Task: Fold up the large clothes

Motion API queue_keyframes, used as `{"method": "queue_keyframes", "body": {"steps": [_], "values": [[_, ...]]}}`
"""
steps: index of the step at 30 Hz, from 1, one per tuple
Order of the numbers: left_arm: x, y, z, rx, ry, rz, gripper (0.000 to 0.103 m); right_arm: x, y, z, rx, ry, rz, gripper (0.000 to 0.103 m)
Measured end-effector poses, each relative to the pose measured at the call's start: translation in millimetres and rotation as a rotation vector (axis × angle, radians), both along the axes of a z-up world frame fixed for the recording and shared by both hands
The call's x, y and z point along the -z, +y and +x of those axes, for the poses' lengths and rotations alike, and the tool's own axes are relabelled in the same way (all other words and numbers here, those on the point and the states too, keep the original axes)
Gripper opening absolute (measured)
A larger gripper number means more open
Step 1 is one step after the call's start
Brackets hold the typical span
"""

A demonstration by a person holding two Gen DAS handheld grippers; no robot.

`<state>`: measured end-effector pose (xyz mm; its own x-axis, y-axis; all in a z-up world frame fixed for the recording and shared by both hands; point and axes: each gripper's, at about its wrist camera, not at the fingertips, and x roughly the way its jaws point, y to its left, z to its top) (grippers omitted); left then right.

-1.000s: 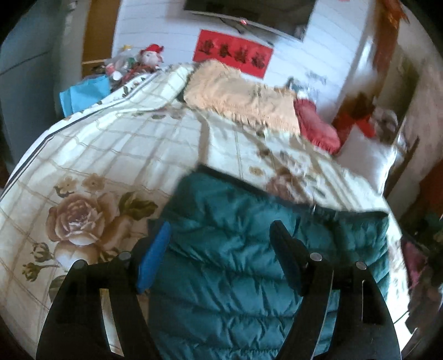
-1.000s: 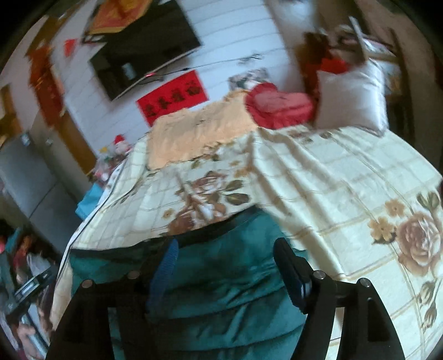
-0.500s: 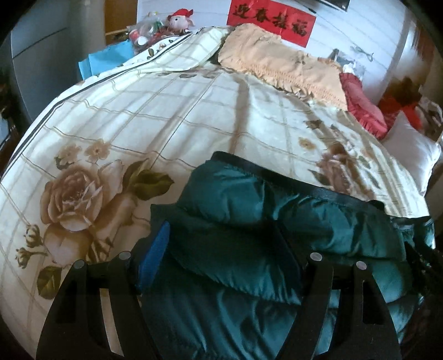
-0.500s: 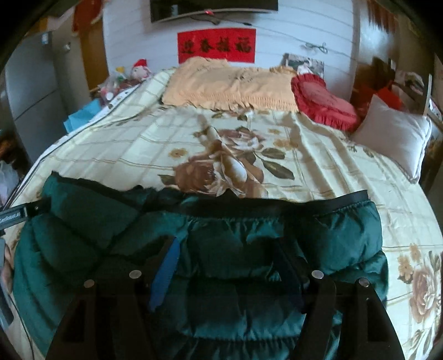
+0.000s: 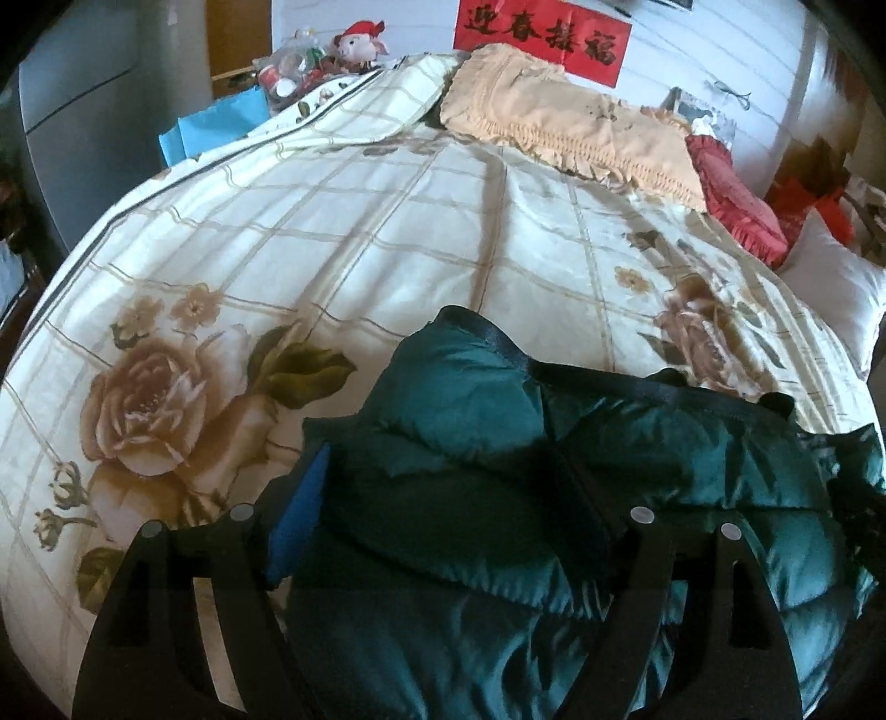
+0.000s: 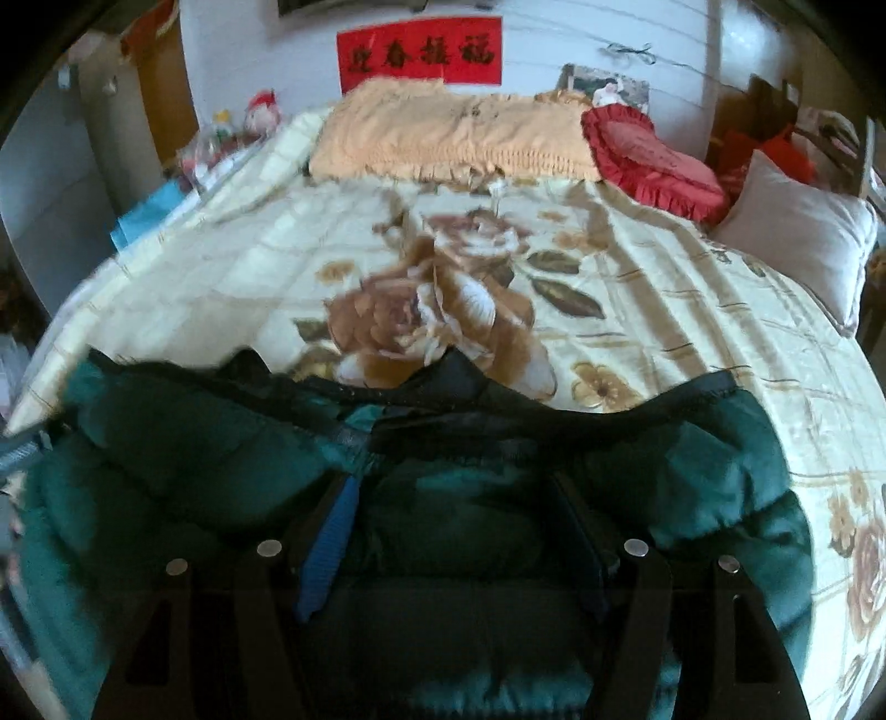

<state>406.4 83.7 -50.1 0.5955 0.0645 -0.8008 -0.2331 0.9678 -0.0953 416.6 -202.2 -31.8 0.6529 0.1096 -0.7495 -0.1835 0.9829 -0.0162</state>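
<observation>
1. Dark green puffer jacket [image 5: 554, 487] across the lower half of the left wrist frame, lying on the floral bedspread [image 5: 332, 232]; black trim along its upper edge, running from centre toward the right.
2. Left tool [image 5: 443, 509] at bottom centre, fingers spread wide, a thick fold of the jacket bulging between them; blue pad [image 5: 299, 520] of the near finger pressed against the fabric's left edge. Far finger half buried in the cloth, so cannot tell whether actually gripping.
3. Large tan rose print at left of that frame, just beside the jacket's left edge.
4. Peach fringed blanket [image 5: 570, 127] at upper centre, red ruffled cushion [image 5: 736, 205] to its right, pale pillow [image 5: 836, 288] at far right edge.
5. Red banner [image 5: 542, 39] with dark characters on the wall at top; stuffed toy [image 5: 360, 41] with red hat at upper left.
6. In the right wrist frame, the same jacket [image 6: 692, 471] filling the lower half, black hem bunched and rumpled across the middle, slightly blurred.
7. Right tool [image 6: 459, 531] at bottom centre, fingers likewise wide apart, padded fabric heaped between and over them; blue pad [image 6: 326, 548] visible on the left finger, the right finger dark and hard to read; grip possibly loose, cannot tell.
8. Bedspread's central rose print directly above the hem; cushion [image 6: 653, 160] and pillow [image 6: 797, 238] at upper right.
</observation>
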Motion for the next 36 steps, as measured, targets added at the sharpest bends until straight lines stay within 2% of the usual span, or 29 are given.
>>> {"method": "queue_keyframes", "body": {"steps": [5, 9, 18, 21, 25, 28, 31, 34, 36], "values": [[-32, -4, -25, 0.033, -0.095, -0.043, 0.080, -25, -25, -27, 0.021, -0.040, 0.022, 0.067], [-43, -21, -34, 0.083, -0.112, -0.024, 0.080, -28, -45, -37, 0.072, -0.048, -0.009, 0.067], [-15, -37, -22, 0.086, -0.045, 0.033, 0.080, -7, -55, -19, 0.110, -0.005, -0.070, 0.067], [-9, -38, -17, 0.089, -0.032, 0.044, 0.080, 7, -62, -10, 0.127, 0.025, -0.047, 0.067], [-3, -41, -14, 0.095, -0.028, 0.067, 0.081, 15, -67, -7, 0.137, 0.021, -0.035, 0.068], [1, -43, -12, 0.094, -0.022, 0.079, 0.081, 9, -65, -10, 0.141, 0.017, -0.044, 0.068], [2, -42, -12, 0.095, -0.022, 0.077, 0.081, -11, -61, -27, 0.131, -0.025, -0.026, 0.068], [3, -43, -11, 0.093, -0.021, 0.073, 0.082, -31, -49, -51, 0.070, -0.084, 0.014, 0.068], [5, -43, -8, 0.092, -0.019, 0.072, 0.083, -38, -34, -59, 0.013, -0.090, 0.030, 0.068]]}}
